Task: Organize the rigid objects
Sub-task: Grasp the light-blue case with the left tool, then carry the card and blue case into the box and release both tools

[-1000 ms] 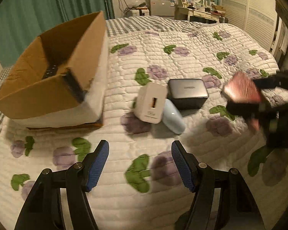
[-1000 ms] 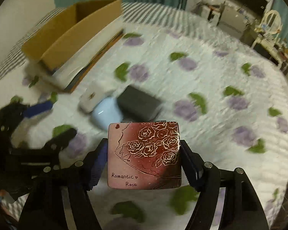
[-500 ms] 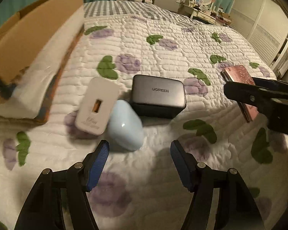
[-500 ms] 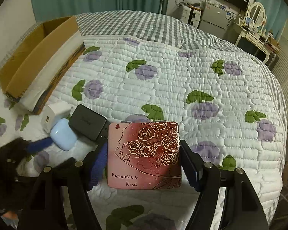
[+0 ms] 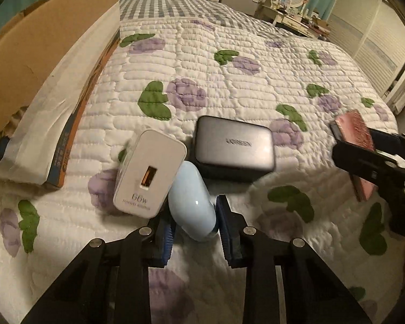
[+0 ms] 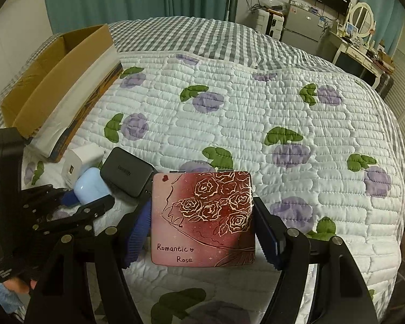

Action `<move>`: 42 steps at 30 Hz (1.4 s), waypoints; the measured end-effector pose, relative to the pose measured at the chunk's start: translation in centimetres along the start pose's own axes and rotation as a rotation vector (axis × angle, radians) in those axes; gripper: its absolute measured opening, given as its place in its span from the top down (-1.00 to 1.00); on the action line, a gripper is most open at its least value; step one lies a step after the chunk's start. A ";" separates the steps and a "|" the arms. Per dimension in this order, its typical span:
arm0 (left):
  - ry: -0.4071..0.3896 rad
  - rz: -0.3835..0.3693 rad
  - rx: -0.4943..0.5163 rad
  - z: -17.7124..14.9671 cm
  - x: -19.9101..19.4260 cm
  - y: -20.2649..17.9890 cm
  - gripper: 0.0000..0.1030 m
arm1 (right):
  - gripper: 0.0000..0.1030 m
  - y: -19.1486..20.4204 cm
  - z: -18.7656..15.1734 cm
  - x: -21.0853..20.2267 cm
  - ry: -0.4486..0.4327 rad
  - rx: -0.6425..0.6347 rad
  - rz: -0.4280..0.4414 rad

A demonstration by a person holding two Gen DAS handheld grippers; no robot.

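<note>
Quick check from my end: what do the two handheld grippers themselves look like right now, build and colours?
Both match: the left gripper and right gripper have black angular linkage arms with round silver rivets. Each ends in two flat fingers faced with ribbed blue pads. No cables or sleeves show.

Bedroom: quilted bed, vanity mirror

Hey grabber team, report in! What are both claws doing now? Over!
Left gripper just closed on the blue case. Right gripper holding the rose mirror. White charger and black charger touching the case. Cardboard box open, waiting.
</note>
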State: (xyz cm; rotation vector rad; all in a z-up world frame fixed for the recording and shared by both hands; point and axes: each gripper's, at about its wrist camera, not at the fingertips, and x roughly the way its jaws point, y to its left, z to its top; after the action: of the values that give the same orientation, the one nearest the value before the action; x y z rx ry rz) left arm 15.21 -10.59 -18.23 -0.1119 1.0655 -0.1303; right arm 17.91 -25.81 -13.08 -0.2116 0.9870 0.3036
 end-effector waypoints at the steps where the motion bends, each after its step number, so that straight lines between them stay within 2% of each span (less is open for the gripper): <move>1: 0.000 -0.005 0.003 -0.1 -0.3 -0.1 0.44 | -0.38 0.1 0.0 0.0 -0.001 -0.004 -0.002; 6: -0.009 -0.013 0.033 -0.9 -2.1 -0.4 0.54 | -0.38 1.0 -0.2 -0.6 -0.023 -0.038 -0.009; 14: -0.046 -0.055 0.036 -2.2 -5.6 0.2 0.55 | -0.38 3.0 -0.6 -2.8 -0.058 -0.062 -0.020; 26: -0.197 -0.071 0.052 -2.1 -13.6 2.1 0.55 | -0.38 6.3 -0.7 -8.7 -0.136 -0.083 -0.032; 35: -0.343 -0.017 0.053 0.4 -20.6 5.3 0.55 | -0.38 10.6 2.7 -15.8 -0.284 -0.161 -0.034; 42: -0.423 0.069 0.028 4.3 -23.9 10.1 0.55 | -0.38 14.8 8.3 -19.5 -0.409 -0.204 0.020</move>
State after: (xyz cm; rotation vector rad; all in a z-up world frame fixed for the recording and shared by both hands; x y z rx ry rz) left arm 8.09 3.34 2.94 -0.0731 0.6448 -0.0552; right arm 9.28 -12.34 7.30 -0.3112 0.5530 0.4469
